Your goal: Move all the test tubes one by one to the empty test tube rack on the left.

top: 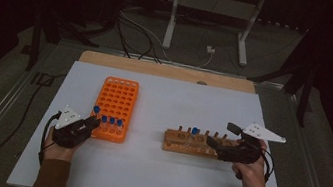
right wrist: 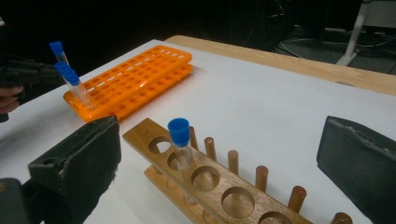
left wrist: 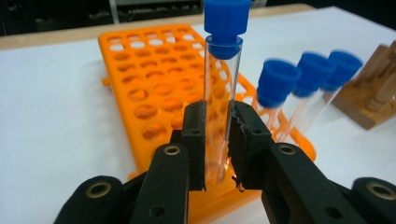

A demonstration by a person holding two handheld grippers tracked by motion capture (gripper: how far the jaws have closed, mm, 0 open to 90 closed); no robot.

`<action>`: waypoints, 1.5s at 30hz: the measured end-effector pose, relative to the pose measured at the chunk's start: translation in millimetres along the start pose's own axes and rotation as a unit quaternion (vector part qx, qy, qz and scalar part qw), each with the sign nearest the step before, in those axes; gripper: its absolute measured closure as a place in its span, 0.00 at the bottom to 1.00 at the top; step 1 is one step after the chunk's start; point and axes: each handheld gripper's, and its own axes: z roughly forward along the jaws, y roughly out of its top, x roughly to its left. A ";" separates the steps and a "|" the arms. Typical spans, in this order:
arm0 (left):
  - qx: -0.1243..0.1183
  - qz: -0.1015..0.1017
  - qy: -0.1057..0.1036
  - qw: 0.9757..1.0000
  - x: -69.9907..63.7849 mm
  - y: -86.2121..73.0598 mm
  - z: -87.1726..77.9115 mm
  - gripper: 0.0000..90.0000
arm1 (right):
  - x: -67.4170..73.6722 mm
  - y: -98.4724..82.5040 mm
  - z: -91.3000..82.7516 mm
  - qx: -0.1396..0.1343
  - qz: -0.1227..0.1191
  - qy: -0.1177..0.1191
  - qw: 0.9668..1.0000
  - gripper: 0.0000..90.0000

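Clear, blue-capped tube (left wrist: 223, 88) is looking light, slick, likely fragile; left gripper (left wrist: 219, 140) is clamping its lower body over orange rack (left wrist: 140, 84). Right gripper (right wrist: 219, 154) fingers (right wrist: 84, 154) are gaping, empty.

Dim room, dark all round: a white table (top: 152, 172) with a wooden far edge (top: 168, 70) stands on a grey floor (top: 280, 66), cables (top: 138, 33) trailing past a white stand (top: 212, 14) behind it.

left gripper (top: 93, 123): jaws clamped, pointing forward, hand low at table | right gripper (top: 215, 142): jaws wide apart, aimed left, forearm angled in
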 end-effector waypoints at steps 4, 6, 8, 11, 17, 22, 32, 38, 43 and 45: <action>0.026 0.010 0.004 1.000 -1.7 -1.8 2.0 0.87 | -0.4 0.1 -0.9 -0.001 0.002 0.000 1.000 0.00; 0.035 0.015 0.007 0.999 -2.8 -2.3 2.6 0.87 | -0.6 0.2 -1.2 -0.001 0.002 -0.001 1.000 0.00; 0.038 0.015 0.007 0.999 -3.0 -2.3 2.8 0.87 | -0.6 0.2 -1.5 -0.001 0.001 -0.001 1.000 0.00; 0.044 0.019 0.007 0.999 -4.0 -2.6 3.6 0.87 | -0.7 0.1 -1.5 -0.001 0.001 0.000 1.000 0.00; 0.053 0.027 0.011 0.998 -5.7 -3.1 5.6 0.87 | 0.1 -0.3 -0.5 0.001 -0.001 0.001 1.000 0.00; 0.070 0.039 0.017 0.997 -7.7 -4.3 9.7 0.87 | 0.7 -0.8 0.2 0.003 -0.001 0.003 1.000 0.00; 0.072 0.033 0.017 0.997 -7.4 -4.5 10.1 0.86 | 1.4 -1.0 0.6 0.003 -0.003 0.004 1.000 0.00; 0.070 0.026 0.011 0.997 -6.9 -4.8 10.0 0.83 | 1.6 -1.4 1.4 0.005 -0.003 0.005 1.000 0.00; 0.066 0.010 -0.006 0.998 -3.7 -5.9 7.1 0.76 | 1.5 -1.6 1.5 0.006 -0.003 0.004 1.000 0.00; 0.064 0.005 -0.009 0.998 -2.3 -6.5 5.3 0.73 | 1.4 -1.5 1.2 0.005 -0.003 0.004 1.000 0.00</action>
